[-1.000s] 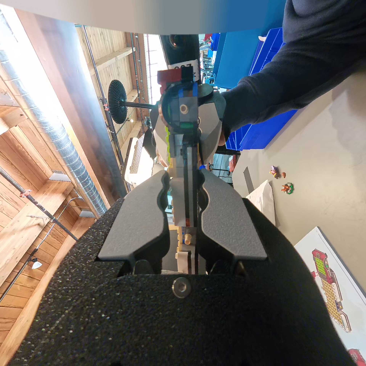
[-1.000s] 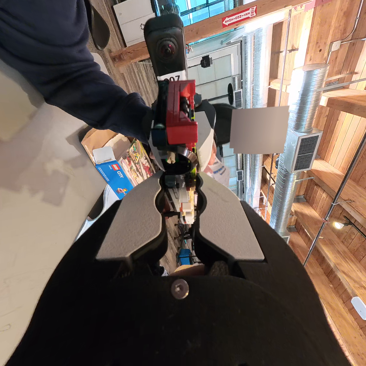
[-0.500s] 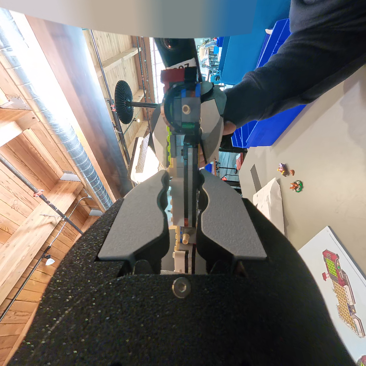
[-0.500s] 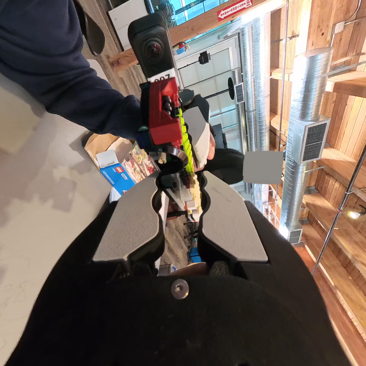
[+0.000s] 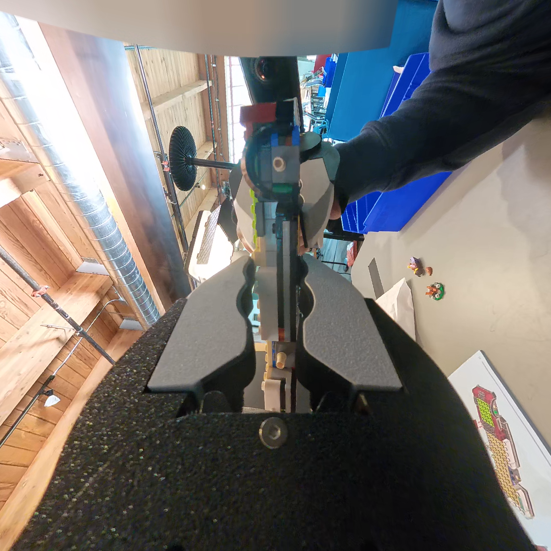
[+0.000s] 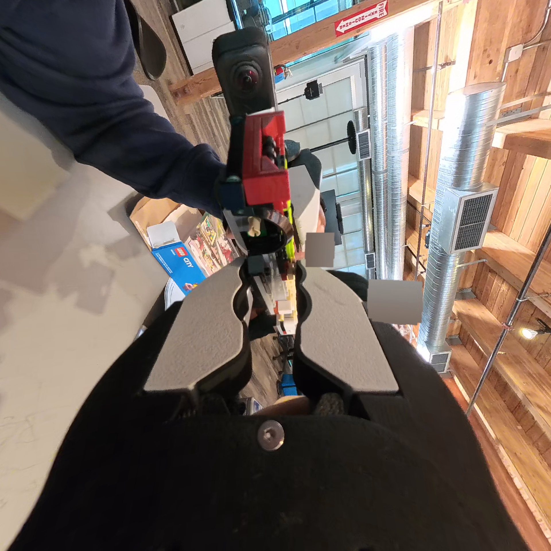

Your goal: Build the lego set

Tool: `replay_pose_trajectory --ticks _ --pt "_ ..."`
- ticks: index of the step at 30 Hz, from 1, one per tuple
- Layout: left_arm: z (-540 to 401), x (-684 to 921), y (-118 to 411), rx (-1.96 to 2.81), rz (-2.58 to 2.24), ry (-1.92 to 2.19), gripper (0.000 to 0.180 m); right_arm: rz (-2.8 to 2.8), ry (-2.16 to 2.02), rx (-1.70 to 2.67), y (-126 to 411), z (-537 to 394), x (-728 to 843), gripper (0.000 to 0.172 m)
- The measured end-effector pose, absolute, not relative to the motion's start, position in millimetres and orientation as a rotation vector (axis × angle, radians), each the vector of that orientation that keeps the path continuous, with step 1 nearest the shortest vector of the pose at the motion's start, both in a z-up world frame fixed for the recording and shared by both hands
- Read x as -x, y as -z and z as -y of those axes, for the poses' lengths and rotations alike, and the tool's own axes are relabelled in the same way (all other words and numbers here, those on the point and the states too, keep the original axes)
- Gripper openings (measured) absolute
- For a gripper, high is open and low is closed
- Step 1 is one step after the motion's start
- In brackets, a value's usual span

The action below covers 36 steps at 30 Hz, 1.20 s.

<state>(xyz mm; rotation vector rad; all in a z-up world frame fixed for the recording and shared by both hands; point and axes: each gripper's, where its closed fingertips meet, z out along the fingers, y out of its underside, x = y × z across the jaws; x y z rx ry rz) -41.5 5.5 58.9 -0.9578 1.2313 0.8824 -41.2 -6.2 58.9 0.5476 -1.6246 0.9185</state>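
Between both pairs of pinching fingers, one brick model, its middle hidden.

Along the right edge of the left wrist view, a grey table carries two small brick figures, a white paper bag and an illustrated white sheet at lower right. Blue bins stand behind it. A silver duct and a round black fan fill the upper left. In the right wrist view, a blue printed box, perhaps a toy carton, lies left of centre; wooden walls occupy the right.
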Motion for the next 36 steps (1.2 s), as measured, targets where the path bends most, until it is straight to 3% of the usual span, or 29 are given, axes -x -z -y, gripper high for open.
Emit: replay_pose_trajectory --ticks 13,23,36 --pt "-6 41 -56 0.968 -1.248 -0.879 0.027 1.635 -0.878 -0.564 -55 5 42 0.027" --pt "-7 42 -52 0.972 -1.272 -0.906 0.027 1.667 -0.913 -0.543 -48 11 41 0.037" --pt "-9 38 -45 0.975 -1.291 -0.875 0.027 1.678 -0.867 -0.585 -42 7 41 0.03"
